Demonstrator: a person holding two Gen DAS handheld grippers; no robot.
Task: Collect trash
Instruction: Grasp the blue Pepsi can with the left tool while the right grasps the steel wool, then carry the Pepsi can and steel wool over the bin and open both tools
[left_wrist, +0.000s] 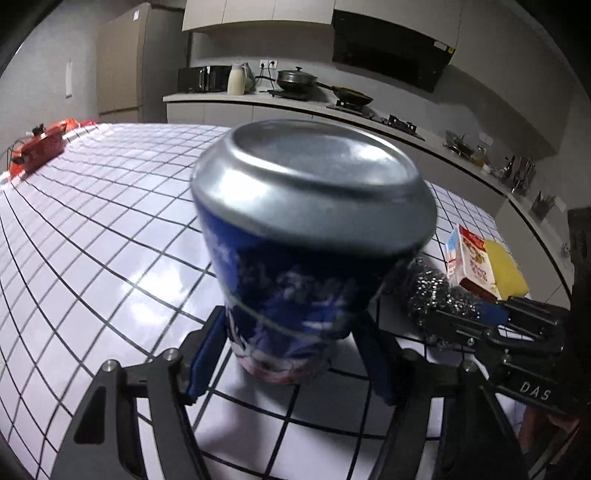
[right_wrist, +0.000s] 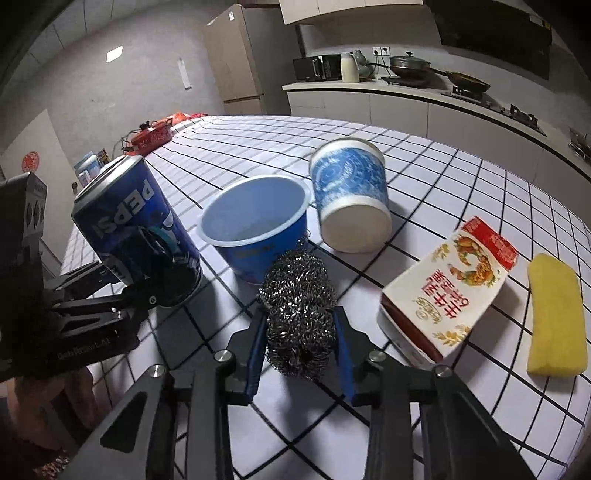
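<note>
Right wrist view: gridded table (right_wrist: 461, 177) carries, beyond the right gripper (right_wrist: 299, 325), a blue bowl (right_wrist: 255, 229) standing upright with its mouth up, and behind-right of it a blue-patterned cup (right_wrist: 351, 199) lying on its side, base toward the camera. Bowl interior appears bare except for a pale sheen at the bottom; cup interior not visible. To the right lie a carton (right_wrist: 450, 291), flat, red end pointing away, and just beyond it a yellow sponge (right_wrist: 557, 317), near but apart. A red pot (right_wrist: 153, 134) sits at the far left edge of the table. Steel scourer (right_wrist: 299, 314) sits between the right gripper's blue pads (right_wrist: 255, 354), which are closed against its sides; scourer is just in front of the bowl, touching or nearly touching its wall, cannot tell which. Left of the bowl, the can (right_wrist: 136, 225) is tilted, upside down by its lettering, pinched low on its body by the left gripper (right_wrist: 147, 291). Left wrist view: left gripper (left_wrist: 291, 343) has both blue pads pressed on the can (left_wrist: 306, 229), whose silver concave end faces the camera and fills most of the frame, lifted off the table (left_wrist: 92, 221). Right of it, the right gripper (left_wrist: 461, 317) holds the scourer (left_wrist: 432, 295), with the carton (left_wrist: 469, 262) and sponge (left_wrist: 506, 269) behind.
</note>
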